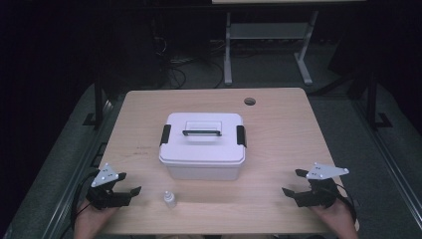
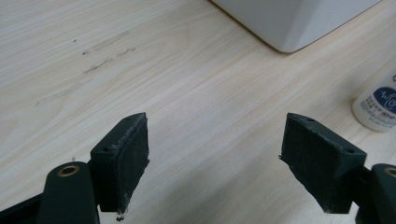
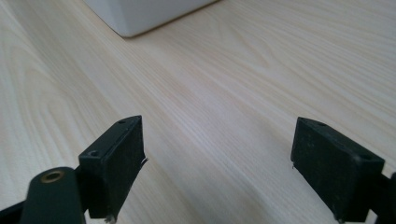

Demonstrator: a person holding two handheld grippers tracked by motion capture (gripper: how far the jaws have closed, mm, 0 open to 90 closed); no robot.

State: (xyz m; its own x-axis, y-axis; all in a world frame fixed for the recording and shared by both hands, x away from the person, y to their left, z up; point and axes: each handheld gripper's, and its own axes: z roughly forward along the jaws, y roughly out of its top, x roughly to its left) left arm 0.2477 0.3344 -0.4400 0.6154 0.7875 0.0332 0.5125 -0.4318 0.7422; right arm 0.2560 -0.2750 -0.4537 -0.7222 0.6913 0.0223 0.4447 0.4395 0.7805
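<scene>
A white lidded box (image 1: 203, 144) with a black handle and black side latches stands in the middle of the wooden table (image 1: 278, 149); its lid is on. A small white bottle (image 1: 169, 199) stands upright in front of the box, near the front edge. My left gripper (image 1: 128, 183) rests open at the front left, left of the bottle, with nothing between its jaws. My right gripper (image 1: 294, 182) rests open at the front right, also empty. The box's corner (image 2: 294, 23) and the bottle (image 2: 379, 105) show in the left gripper view. The box's corner (image 3: 140, 14) shows in the right gripper view.
A round cable hole (image 1: 250, 101) lies in the table's far right part. Beyond the table stand a desk frame (image 1: 268, 45) and loose cables on a dark floor. Bare wood lies on both sides of the box.
</scene>
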